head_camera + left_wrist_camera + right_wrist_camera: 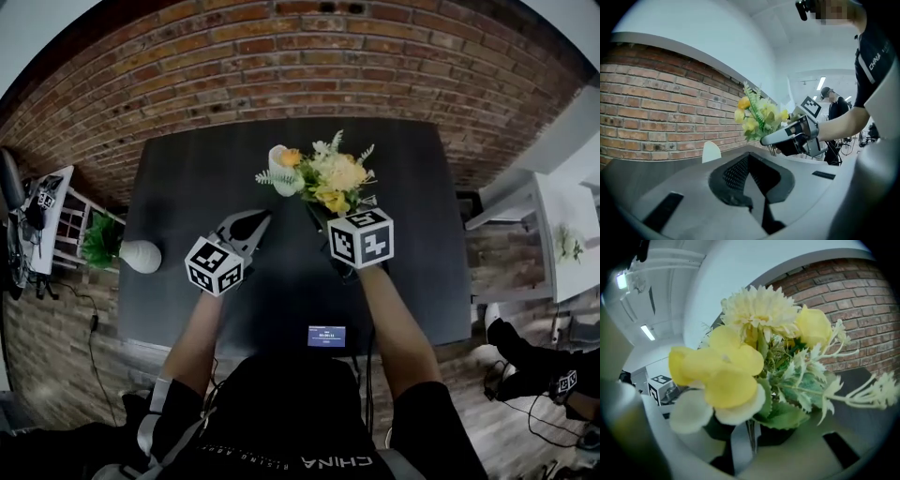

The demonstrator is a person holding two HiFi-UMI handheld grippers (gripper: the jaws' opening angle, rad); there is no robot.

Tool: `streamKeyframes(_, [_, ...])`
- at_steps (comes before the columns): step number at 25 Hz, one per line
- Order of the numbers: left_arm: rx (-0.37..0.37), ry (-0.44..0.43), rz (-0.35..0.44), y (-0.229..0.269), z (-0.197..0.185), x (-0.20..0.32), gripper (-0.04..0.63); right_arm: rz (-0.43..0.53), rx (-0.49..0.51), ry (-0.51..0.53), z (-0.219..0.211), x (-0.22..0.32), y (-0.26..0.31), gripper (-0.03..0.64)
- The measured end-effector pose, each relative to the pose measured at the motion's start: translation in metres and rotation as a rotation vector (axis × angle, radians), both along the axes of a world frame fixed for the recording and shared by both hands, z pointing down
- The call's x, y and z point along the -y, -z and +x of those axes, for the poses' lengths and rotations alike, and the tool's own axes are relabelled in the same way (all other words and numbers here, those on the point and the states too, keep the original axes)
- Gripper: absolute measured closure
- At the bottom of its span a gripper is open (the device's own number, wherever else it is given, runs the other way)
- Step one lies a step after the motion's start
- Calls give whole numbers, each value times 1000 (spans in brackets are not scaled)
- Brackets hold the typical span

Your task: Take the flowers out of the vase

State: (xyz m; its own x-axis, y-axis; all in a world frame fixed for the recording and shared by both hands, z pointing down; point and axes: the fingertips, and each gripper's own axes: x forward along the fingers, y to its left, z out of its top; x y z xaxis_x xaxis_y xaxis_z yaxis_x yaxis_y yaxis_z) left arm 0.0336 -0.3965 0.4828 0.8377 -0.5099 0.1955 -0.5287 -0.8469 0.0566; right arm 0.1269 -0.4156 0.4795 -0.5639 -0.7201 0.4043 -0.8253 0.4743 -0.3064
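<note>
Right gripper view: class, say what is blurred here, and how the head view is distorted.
Right gripper view: the flowers blur at their near yellow petals, the brick wall is crisper; head view: fisheye bows the brick courses, corners go black.

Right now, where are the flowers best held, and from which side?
Probably by the bunched stems just under the leaves, from the person's side, where the right gripper grips them: the stems are thin and close together, while the flowers look wide and soft.

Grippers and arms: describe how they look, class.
Both the left gripper and right gripper have pale grey bodies with dark inner pads, each carrying a white cube with black square markers. The person wears a black short-sleeved shirt with white lettering.
</note>
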Motion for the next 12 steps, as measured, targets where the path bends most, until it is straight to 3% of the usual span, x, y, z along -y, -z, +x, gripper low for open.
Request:
streamKeyframes(4, [3,-14,-25,-14,15,-3,592,-130,-24,-23,22,-8,-45,537])
streamKeyframes(12, [22,-56,-83,-44,54,-6,592,-310,58,-64,58,0,-116,536])
